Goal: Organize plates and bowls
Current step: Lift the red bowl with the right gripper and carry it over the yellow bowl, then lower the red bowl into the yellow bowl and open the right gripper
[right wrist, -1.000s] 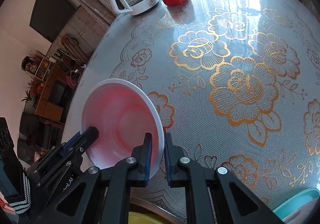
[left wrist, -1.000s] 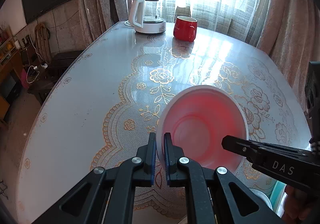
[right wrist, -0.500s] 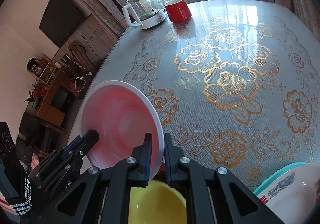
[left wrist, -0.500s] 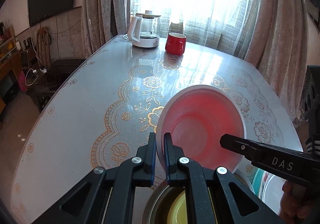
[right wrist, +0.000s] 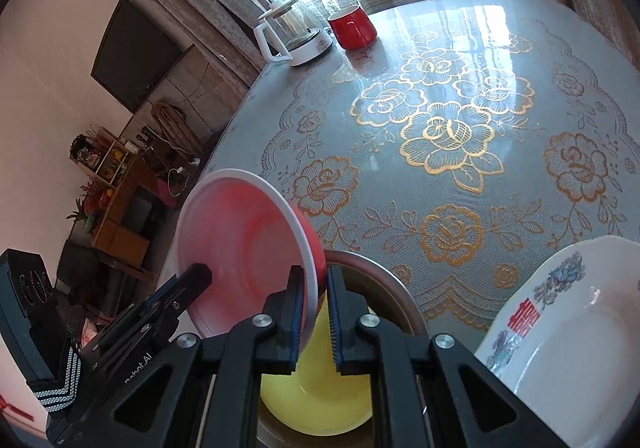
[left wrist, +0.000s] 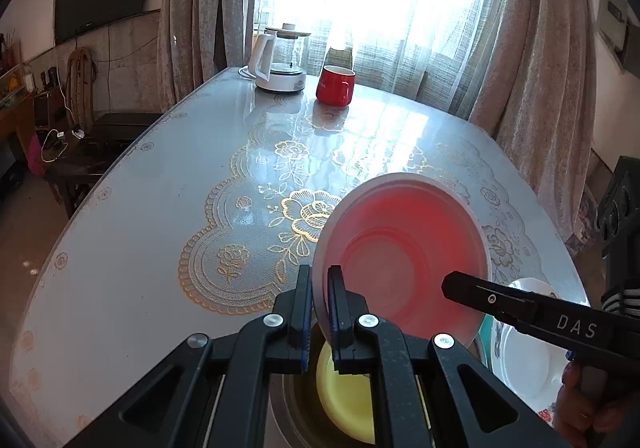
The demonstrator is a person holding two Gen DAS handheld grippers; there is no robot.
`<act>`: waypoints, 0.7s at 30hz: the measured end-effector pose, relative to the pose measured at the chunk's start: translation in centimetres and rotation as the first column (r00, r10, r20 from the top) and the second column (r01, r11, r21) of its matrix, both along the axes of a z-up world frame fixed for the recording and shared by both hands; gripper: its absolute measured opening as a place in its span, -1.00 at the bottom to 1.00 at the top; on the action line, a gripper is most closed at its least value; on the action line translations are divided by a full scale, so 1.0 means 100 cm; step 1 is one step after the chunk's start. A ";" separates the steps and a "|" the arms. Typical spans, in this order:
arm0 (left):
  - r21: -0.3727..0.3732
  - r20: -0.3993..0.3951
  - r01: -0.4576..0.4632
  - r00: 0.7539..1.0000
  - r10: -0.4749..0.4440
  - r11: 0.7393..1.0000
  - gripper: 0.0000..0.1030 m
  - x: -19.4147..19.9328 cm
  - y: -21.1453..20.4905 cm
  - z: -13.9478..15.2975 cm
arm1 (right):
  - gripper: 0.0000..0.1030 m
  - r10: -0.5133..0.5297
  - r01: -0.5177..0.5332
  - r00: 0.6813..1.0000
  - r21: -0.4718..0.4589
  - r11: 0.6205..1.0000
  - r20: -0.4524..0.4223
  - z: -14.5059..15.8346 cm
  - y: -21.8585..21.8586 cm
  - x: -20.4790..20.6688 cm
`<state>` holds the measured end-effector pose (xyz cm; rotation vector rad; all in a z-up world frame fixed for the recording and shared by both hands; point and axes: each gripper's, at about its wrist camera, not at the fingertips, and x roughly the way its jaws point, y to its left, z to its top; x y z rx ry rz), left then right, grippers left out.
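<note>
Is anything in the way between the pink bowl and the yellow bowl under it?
Nothing visible. The pink bowl, pinched at its rim by both hand-held grippers, hangs tilted just above the yellow bowl, which sits open in the metal bowl.

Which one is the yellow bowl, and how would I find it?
Start at the big table with the gold flower cloth and look at its near edge. A metal bowl sits there, beside a white flowered plate, and the yellow bowl is nested inside it. It is the only yellow dish, just below the tilted pink bowl.
</note>
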<state>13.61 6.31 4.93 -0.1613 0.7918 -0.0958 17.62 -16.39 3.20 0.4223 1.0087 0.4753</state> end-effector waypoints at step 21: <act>0.046 -0.080 0.063 0.995 -0.059 0.997 -0.86 -0.033 -0.016 -0.028 | -0.73 -0.012 0.017 0.991 0.038 0.999 -0.134 -0.044 -0.012 -0.038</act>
